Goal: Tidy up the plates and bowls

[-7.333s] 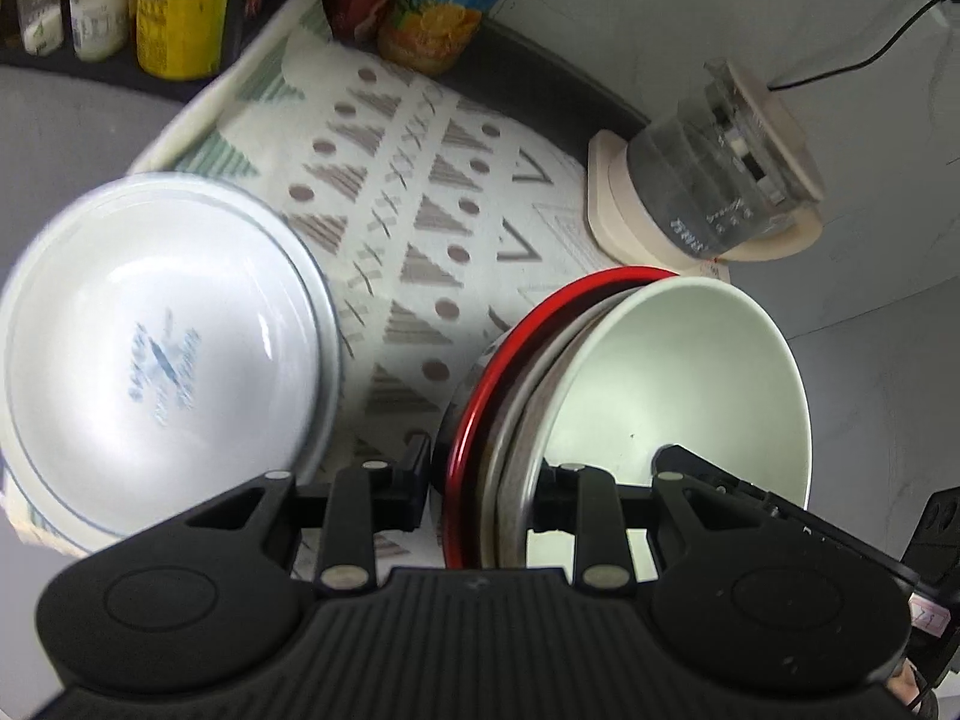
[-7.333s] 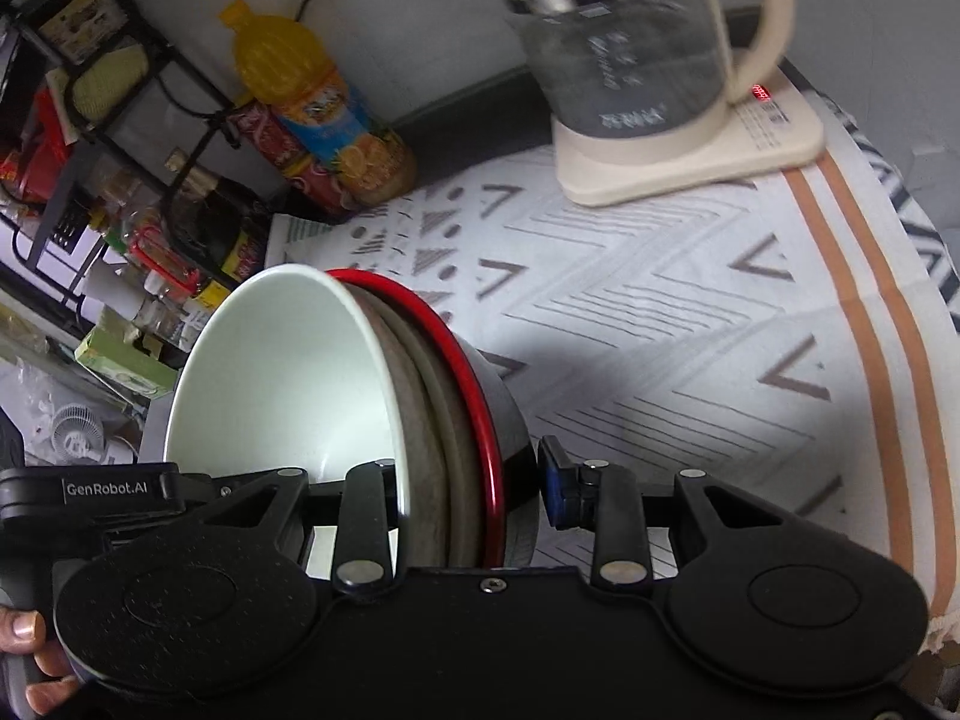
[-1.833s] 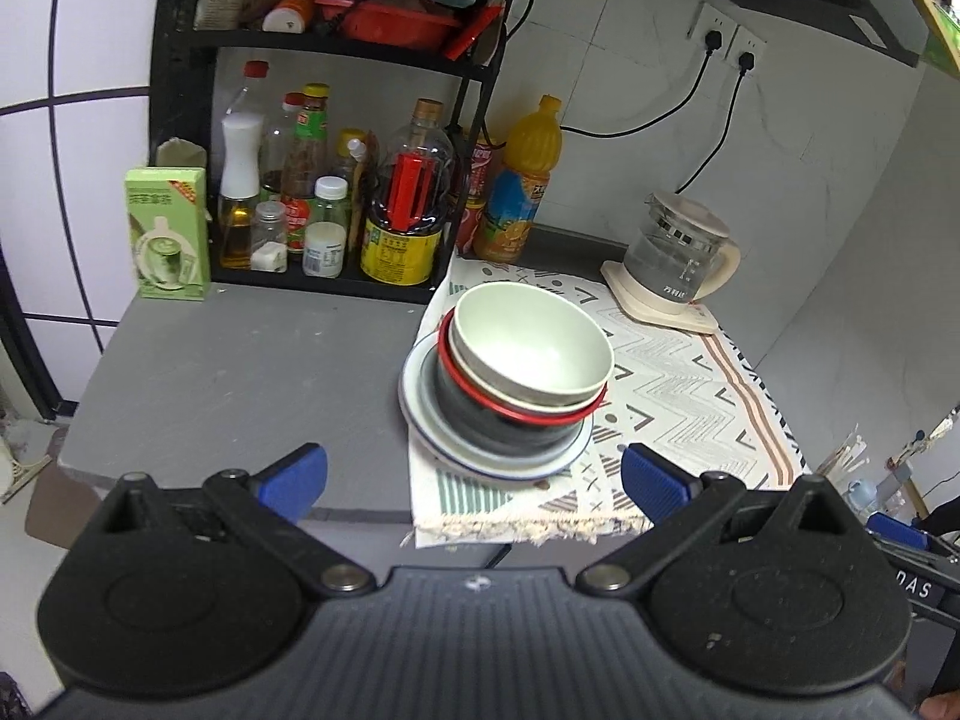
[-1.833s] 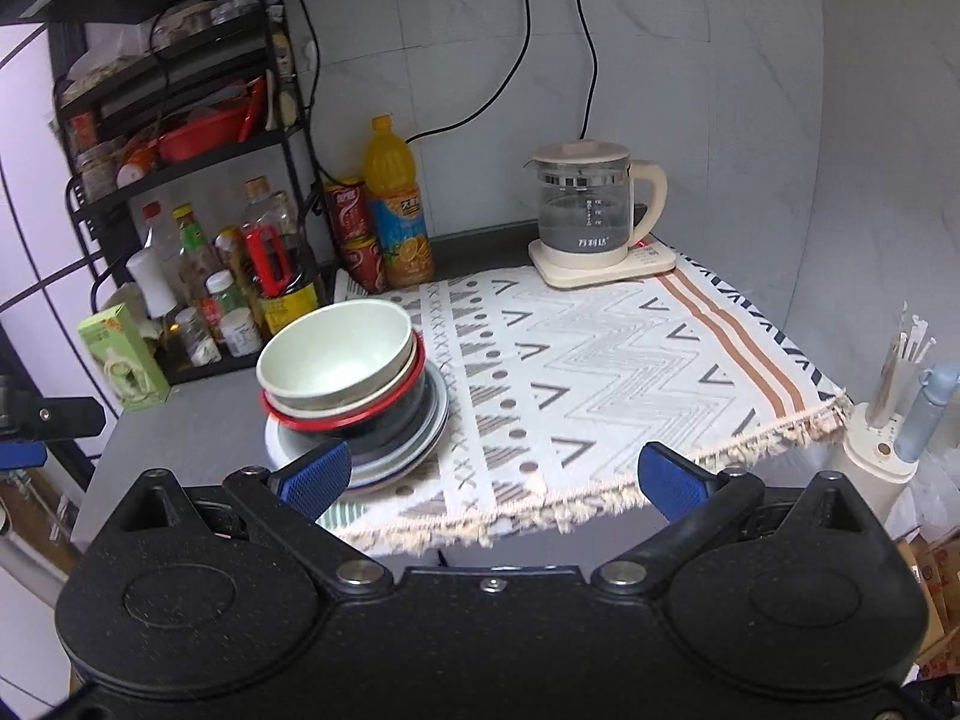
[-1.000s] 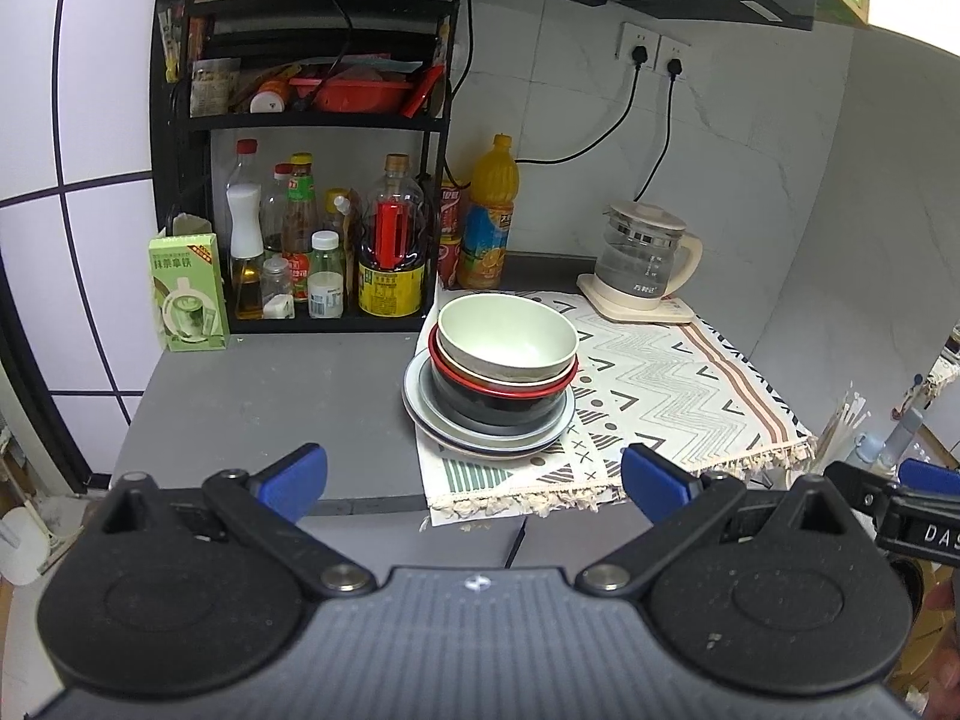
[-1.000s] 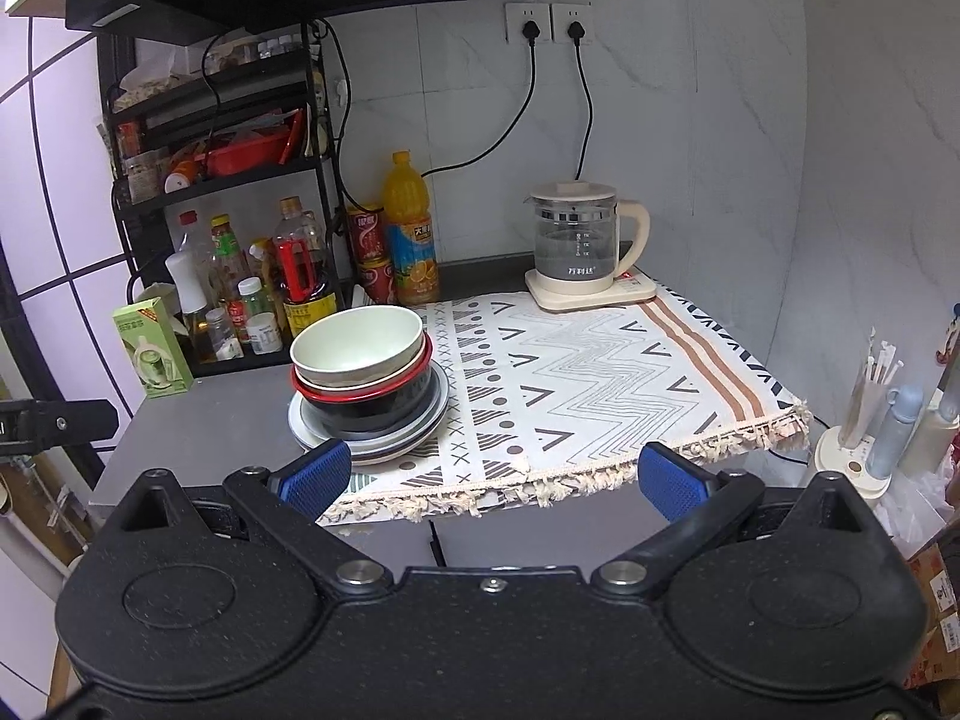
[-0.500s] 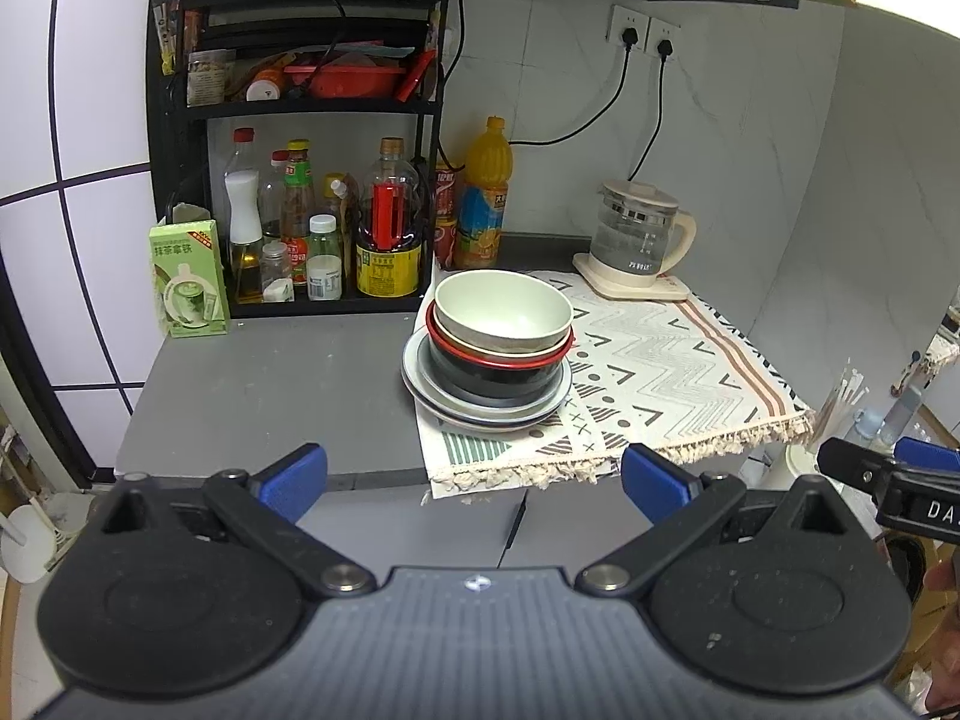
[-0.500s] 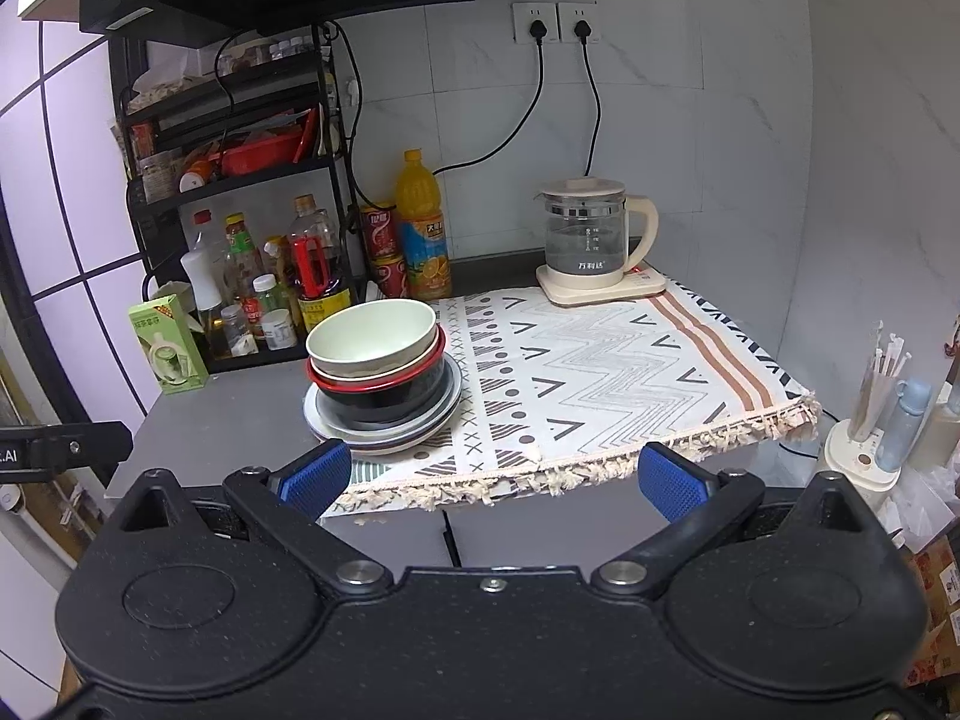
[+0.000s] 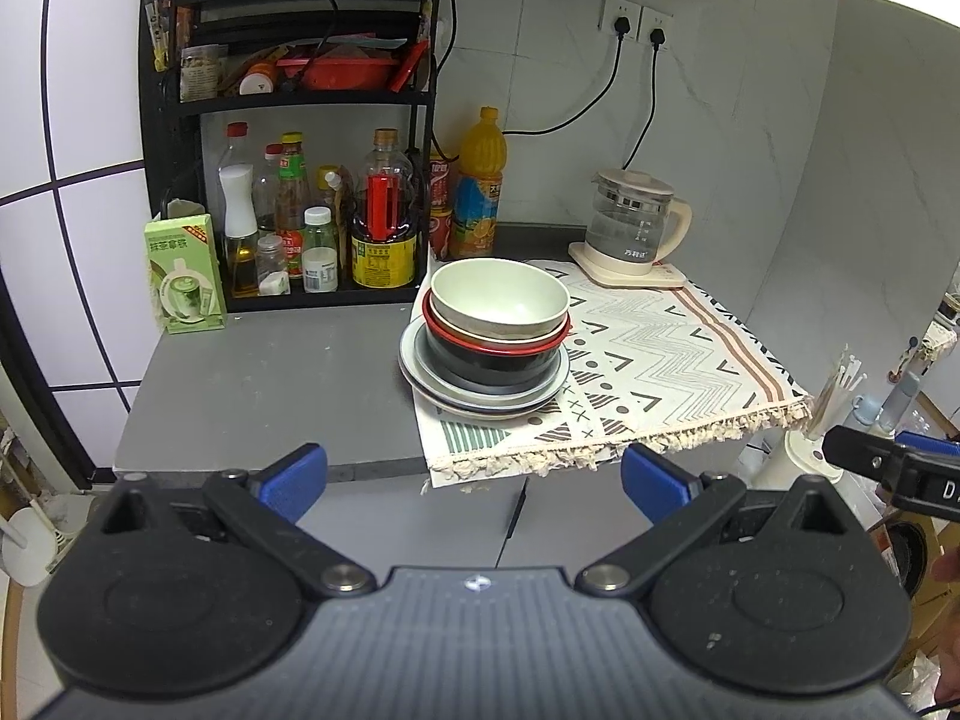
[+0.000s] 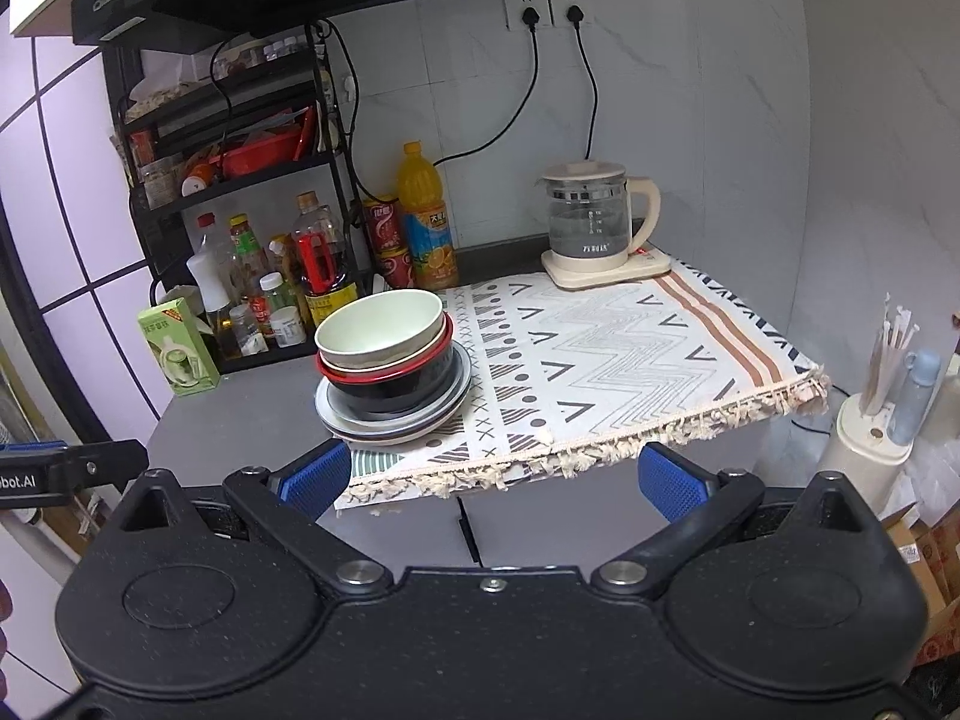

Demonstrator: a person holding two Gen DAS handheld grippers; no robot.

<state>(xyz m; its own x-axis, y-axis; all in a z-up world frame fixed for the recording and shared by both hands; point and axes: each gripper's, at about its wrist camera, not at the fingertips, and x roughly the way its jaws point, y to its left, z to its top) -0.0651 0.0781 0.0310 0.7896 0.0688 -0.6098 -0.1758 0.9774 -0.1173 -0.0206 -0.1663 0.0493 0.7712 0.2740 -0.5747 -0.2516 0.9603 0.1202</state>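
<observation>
Left gripper and right gripper: jaws spread wide, empty, well off the counter's front edge. The stack sits at the patterned cloth's left edge: pale green bowl in red-rimmed black bowl on plates. Likely ceramic: heavy, glazed, slippery, fragile. Grip by rims, two-handed.

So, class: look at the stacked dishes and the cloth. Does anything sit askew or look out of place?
The stack is nested fairly neatly, but it straddles the patterned cloth's left edge, partly on the bare grey counter. The pale green bowl on top sits slightly off-centre. Nothing looks spilled or broken.
</observation>
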